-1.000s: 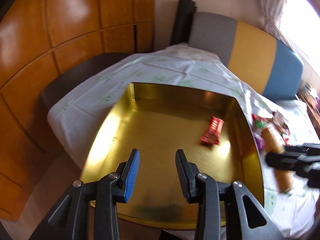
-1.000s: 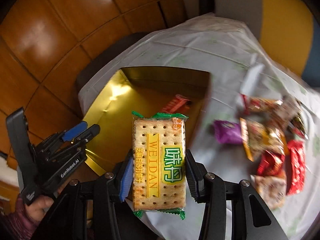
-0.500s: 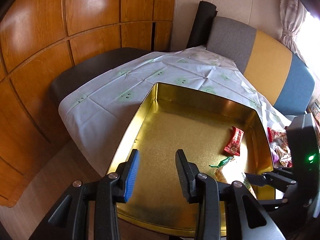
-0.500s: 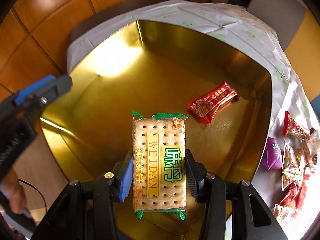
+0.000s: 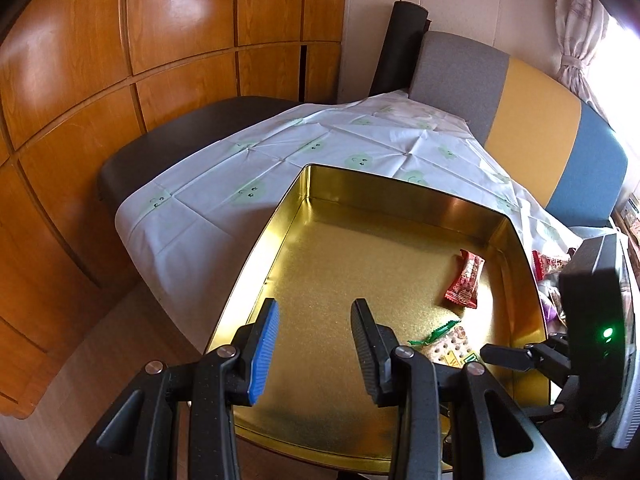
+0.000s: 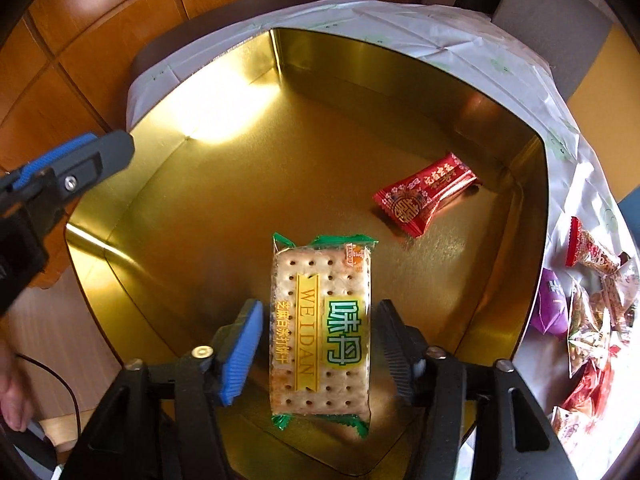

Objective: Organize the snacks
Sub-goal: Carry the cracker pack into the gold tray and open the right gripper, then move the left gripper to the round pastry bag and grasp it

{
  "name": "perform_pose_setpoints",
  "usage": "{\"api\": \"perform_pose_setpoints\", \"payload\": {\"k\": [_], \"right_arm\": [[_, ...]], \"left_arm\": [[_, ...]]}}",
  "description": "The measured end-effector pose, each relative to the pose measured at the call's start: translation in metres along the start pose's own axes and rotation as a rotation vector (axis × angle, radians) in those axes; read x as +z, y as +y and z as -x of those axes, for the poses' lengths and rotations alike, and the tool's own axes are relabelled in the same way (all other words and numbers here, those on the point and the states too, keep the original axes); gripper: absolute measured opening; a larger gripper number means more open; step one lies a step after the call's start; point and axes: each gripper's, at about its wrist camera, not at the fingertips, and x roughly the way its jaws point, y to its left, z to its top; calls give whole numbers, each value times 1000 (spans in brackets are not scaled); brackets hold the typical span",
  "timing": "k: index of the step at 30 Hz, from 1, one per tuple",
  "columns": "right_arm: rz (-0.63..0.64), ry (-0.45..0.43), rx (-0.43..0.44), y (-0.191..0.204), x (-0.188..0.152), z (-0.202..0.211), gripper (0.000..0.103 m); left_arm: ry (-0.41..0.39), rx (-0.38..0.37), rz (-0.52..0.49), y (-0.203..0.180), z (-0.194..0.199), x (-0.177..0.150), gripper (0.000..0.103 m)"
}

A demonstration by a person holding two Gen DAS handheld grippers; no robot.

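Over gold tin (image 6: 520, 184), cracker pack (image 6: 320, 332) lies between right gripper (image 6: 316, 344) jaws, opening, pads clear.

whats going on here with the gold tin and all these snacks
A person holding tongs in each hand is sorting snacks into a gold tin. The right tongs are opening around a cracker pack, which lies between the fingers on the tin's floor, with gaps on both sides. A red candy already lies in the tin. The left tongs hang empty over the tin's near edge. More wrapped snacks wait on the white tablecloth to the right.
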Motion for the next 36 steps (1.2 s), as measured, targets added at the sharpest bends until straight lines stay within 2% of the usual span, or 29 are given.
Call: {"api": "perform_pose_setpoints", "payload": {"k": [8,13,16,22,26,30,36], "right_arm": [[-49,-179,31,-25,-16,57,63],[-112,-283,5,-65,-46,96,66],[-162,-312,-42,-95,-67,116,69],[-271,-290,-178,-162,-112,138,71],[-374,-265,-231,-209,-146,146,71],[-456,-229,-289,-250,-175,143,72],[-610,-175,-314,-306,-220,129,73]], "left_arm": [[-18,-12,-34,-9,5,-3,37],[-31,-50,-91,-25,10,-6,37],[-27,-90,-122,-36,13,-9,37],[-9,-158,-179,-58,19,-15,37],[-20,-208,-239,-78,29,-17,37],[-25,-296,-346,-110,42,-21,37],[2,-412,-554,-174,55,-36,37]]}}
